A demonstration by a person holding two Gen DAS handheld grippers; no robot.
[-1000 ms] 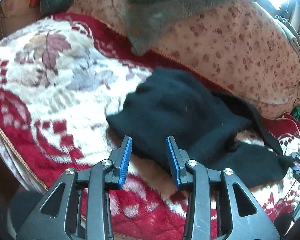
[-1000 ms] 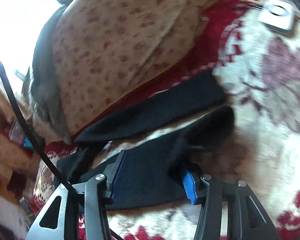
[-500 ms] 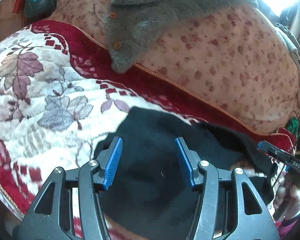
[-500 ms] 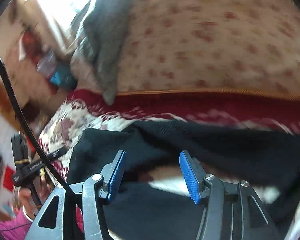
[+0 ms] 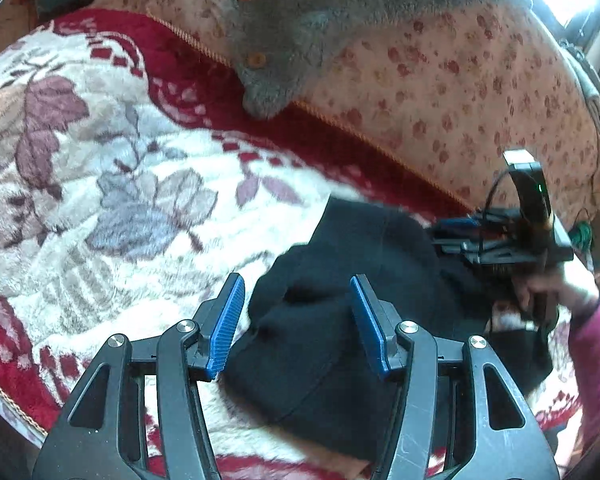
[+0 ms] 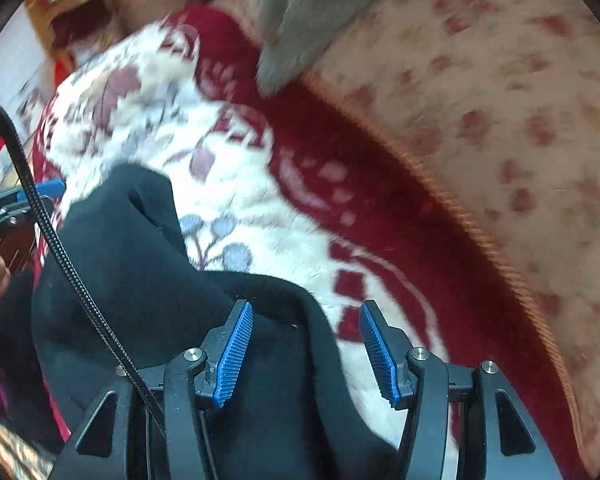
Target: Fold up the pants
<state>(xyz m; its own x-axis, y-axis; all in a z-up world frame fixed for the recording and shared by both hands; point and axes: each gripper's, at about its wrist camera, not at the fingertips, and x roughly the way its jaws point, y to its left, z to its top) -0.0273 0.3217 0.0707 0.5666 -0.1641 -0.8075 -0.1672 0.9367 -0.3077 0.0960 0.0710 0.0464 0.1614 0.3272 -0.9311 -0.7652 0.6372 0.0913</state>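
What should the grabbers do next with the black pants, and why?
Probably close the left gripper on the black pants lying bunched between its open fingers. The right gripper is open too, with the pants' edge between its fingers, so neither holds the cloth yet on the flowered blanket.

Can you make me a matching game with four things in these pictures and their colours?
Things:
1. pants
2. gripper pads
3. fuzzy garment with buttons
4. person's sleeve

Colours:
A. grey
B. pink
C. black
D. blue

Pairs: 1-C, 2-D, 3-A, 4-B
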